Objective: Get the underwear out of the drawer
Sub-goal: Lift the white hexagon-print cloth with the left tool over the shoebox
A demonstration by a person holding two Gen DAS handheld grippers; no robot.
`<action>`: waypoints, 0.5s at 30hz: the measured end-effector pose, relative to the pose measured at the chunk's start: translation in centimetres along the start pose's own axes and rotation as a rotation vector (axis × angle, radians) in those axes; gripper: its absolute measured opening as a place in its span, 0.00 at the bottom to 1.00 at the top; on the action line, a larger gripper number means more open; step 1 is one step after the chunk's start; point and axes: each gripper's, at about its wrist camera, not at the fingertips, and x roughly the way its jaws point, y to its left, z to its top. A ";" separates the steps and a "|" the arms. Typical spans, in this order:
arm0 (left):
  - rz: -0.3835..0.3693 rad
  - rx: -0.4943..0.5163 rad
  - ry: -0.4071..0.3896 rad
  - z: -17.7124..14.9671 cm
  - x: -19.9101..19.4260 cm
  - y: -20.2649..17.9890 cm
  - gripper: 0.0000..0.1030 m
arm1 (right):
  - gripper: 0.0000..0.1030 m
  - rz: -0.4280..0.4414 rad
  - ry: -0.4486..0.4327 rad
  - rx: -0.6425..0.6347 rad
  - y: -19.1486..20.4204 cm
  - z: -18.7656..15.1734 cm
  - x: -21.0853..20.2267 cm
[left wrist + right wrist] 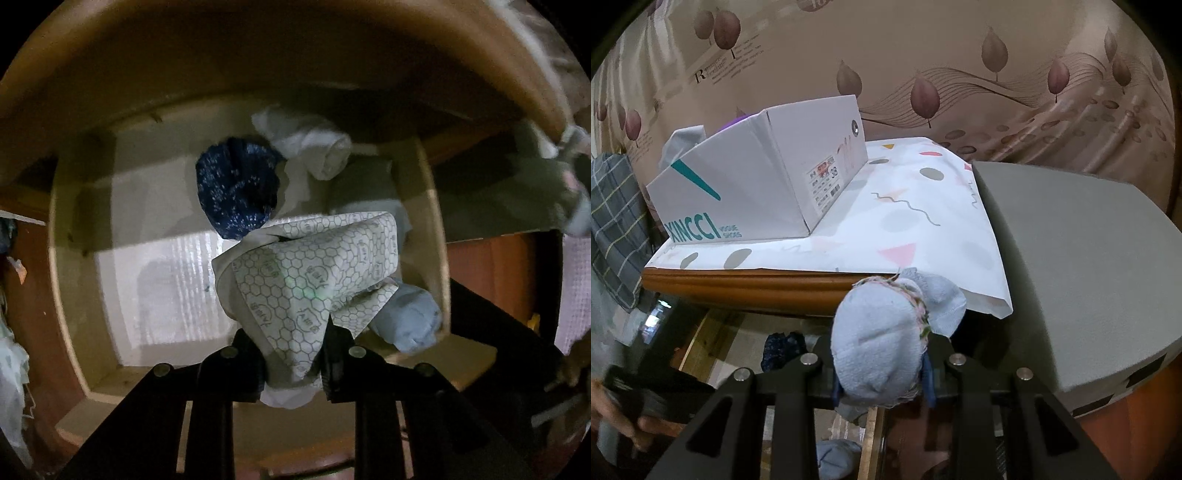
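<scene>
My left gripper [291, 354] is shut on white underwear with a grey honeycomb print [306, 266] and holds it over the open wooden drawer [62, 280]. In the drawer lie a dark blue speckled roll [236, 188], a white roll [314, 147], a grey-green garment [365, 184] and a pale blue roll [410, 317]. My right gripper [881, 373] is shut on a pale blue rolled bundle with a pink-green trim [879, 339], held above the drawer's edge, in front of the cabinet top [746, 284].
A white XINCCI shoebox [757, 184] stands on a patterned white sheet [905, 229] on the cabinet top. A grey pad [1071, 258] lies to the right. A leaf-print curtain [960, 66] hangs behind. A hand [628, 424] shows at lower left.
</scene>
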 end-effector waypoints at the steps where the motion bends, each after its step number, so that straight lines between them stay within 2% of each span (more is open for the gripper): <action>1: 0.004 0.010 -0.014 -0.3 -0.8 -0.2 0.20 | 0.30 0.004 -0.002 -0.002 0.0 0.0 -0.1; 2: 0.005 0.017 -0.025 -0.5 -1.6 -0.1 0.20 | 0.30 0.005 -0.002 -0.006 0.1 0.0 -0.1; 3: 0.007 0.026 -0.037 -2.8 -2.8 0.3 0.20 | 0.30 0.001 -0.001 -0.010 0.1 -0.1 -0.1; 5: 0.009 0.035 -0.062 -4.0 -4.5 0.3 0.20 | 0.30 0.009 0.010 -0.013 0.2 -0.2 0.1; 6: 0.009 0.038 -0.069 -3.6 -4.8 -0.6 0.20 | 0.30 0.009 0.013 -0.017 0.2 -0.3 0.1; 9: 0.000 0.040 -0.109 -4.2 -6.5 0.7 0.20 | 0.30 0.008 0.024 -0.029 0.5 -0.5 0.3; 12: 0.001 0.045 -0.156 -4.1 -9.5 2.2 0.20 | 0.30 0.011 0.038 -0.025 0.5 -0.6 0.5; 15: 0.020 0.049 -0.244 -5.0 -14.0 2.6 0.20 | 0.30 0.016 0.037 -0.019 0.5 -0.7 0.4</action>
